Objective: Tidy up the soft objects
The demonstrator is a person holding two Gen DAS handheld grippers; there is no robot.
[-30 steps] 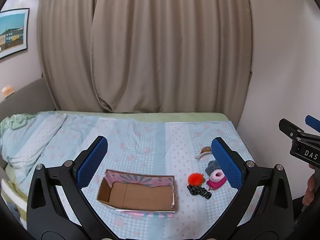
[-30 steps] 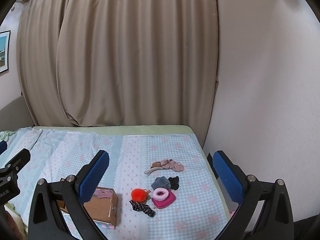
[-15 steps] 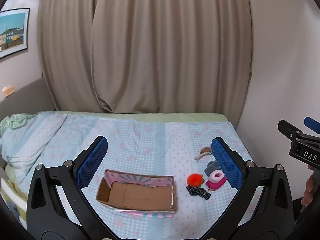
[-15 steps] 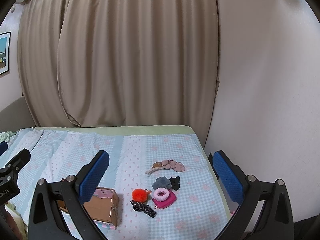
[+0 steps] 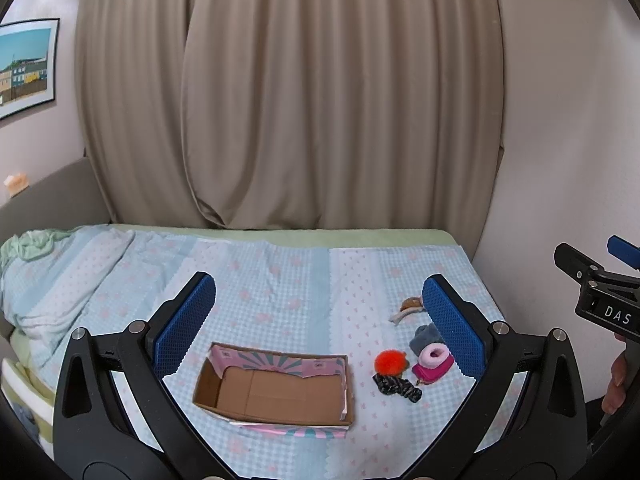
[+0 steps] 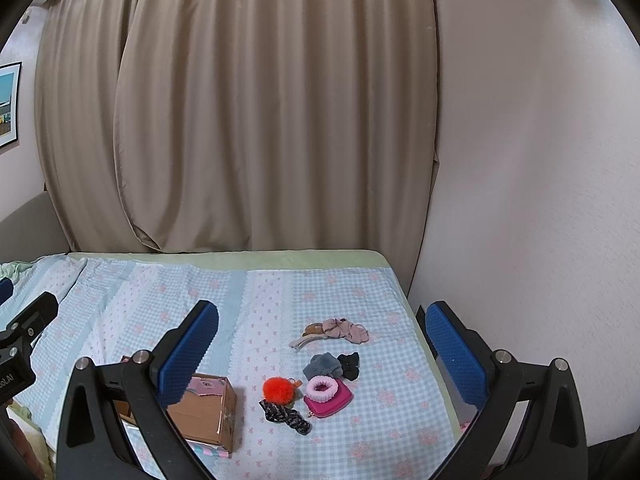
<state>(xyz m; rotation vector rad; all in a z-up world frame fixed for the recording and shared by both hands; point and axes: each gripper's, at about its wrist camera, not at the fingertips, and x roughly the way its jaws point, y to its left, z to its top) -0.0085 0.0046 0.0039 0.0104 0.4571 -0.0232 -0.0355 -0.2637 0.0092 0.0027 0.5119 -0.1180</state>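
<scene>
Left wrist view takes in the bed (image 5: pixel 280 280) under its pale blue checked cover, which serves as the work surface; on it sits the open cardboard box (image 5: pixel 276 390), empty and turned mouth-up, presumably to receive the soft things; the left gripper (image 5: pixel 320 320) hangs above it with its blue pads spread wide and nothing between them. The right gripper (image 6: pixel 322 344) is likewise released and bare, aimed over the cluster lying just right of the box, likely so it can pick first: a pink pouch (image 6: pixel 330 402) bearing a pink scrunchie (image 6: pixel 321 386); an orange pompom (image 6: pixel 279 389); a dark patterned scrunchie (image 6: pixel 286 416); grey (image 6: pixel 322 365) and black (image 6: pixel 349 363) scrunchies touching; farther off, a mauve scrunchie (image 6: pixel 346 329) beside a hair clip (image 6: pixel 306 338).
</scene>
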